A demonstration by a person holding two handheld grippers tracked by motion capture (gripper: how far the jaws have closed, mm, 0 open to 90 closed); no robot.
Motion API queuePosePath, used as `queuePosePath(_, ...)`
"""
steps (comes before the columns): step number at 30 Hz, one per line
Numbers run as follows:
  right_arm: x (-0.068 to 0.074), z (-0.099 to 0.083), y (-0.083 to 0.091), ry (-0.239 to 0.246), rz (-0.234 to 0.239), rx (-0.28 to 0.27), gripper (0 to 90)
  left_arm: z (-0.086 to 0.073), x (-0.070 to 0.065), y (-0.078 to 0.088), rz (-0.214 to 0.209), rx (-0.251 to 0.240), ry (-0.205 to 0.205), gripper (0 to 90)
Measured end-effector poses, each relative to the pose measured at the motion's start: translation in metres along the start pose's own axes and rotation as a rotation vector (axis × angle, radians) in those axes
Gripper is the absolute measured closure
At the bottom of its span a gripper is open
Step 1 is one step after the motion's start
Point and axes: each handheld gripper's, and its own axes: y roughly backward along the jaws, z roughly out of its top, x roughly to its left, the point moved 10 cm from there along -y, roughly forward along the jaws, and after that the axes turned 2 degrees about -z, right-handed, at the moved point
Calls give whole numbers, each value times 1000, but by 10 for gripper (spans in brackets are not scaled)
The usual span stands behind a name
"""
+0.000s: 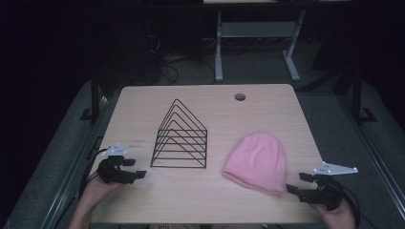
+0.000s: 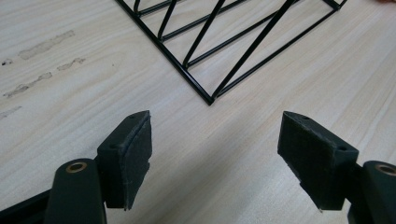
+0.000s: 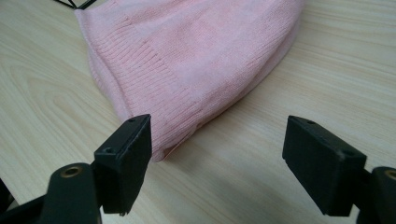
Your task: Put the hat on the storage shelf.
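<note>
Pink knit makes up the beanie (image 1: 258, 162), which lies flat on the light wooden table (image 1: 200, 200) at about 4 o'clock from the table's middle, its ribbed brim toward the person. In the right gripper view the beanie (image 3: 187, 60) fills the upper half, and the brim's corner sits just beside the inner face of the left-hand jaw; whether it touches that jaw cannot be told.

The right gripper (image 1: 298, 187) rests at the table's 5 o'clock edge, just beside the beanie's near corner, held by a hand (image 1: 339, 214). Its 2 jaws stand wide apart with nothing clamped between them, bare tabletop showing in the gap (image 3: 217, 154).

The left gripper (image 1: 136, 169) lies at about 8 o'clock, held by the other hand (image 1: 98, 186), and points toward a black wire file rack (image 1: 180, 138) that stands upright at the table's middle. Its jaws are also spread wide and hold nothing (image 2: 215, 149). In the left gripper view the near corner of the rack (image 2: 210, 99) sits at 12 o'clock from the jaws, near but apart.
</note>
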Motion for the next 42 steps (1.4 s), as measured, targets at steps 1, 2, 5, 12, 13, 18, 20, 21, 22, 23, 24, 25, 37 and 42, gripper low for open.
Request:
queuePosePath(1,0,0,0,-2,2,2,234,0,0,-1,1,2,2,263)
queuePosePath(2,1,0,0,-3,3,3,234,0,0,-1,1,3,5,263)
queuePosePath(5,1,1,0,-6,4,0,234,-1,0,-2,0,7,4,263)
queuePosePath(12,6,9,0,-15,28,26,204,-2,-1,2,3,-3,5,263)
queuePosePath(13,6,9,0,-15,28,26,204,-1,-1,3,2,-8,3,263)
queuePosePath(18,7,24,-1,6,32,42,199,-2,-3,1,-3,1,-4,263)
queuePosePath(20,8,30,-1,3,37,49,199,-2,-2,1,-2,1,-1,263)
queuePosePath(21,8,32,-2,9,37,51,199,-2,-2,1,-2,1,-1,263)
queuePosePath(22,9,35,-2,15,38,53,199,-1,-2,1,-3,-4,4,263)
queuePosePath(23,9,37,-3,10,38,58,197,-1,-1,1,-3,-4,2,263)
queuePosePath(24,9,37,-3,10,38,58,197,-1,-1,1,-3,-4,2,263)
queuePosePath(25,9,41,-3,18,41,58,197,-1,-1,1,-2,-2,1,263)
queuePosePath(37,8,79,-11,60,53,81,183,0,-1,3,-2,-8,-4,263)
queuePosePath(42,3,87,-18,52,52,112,185,0,-1,2,-2,-16,8,263)
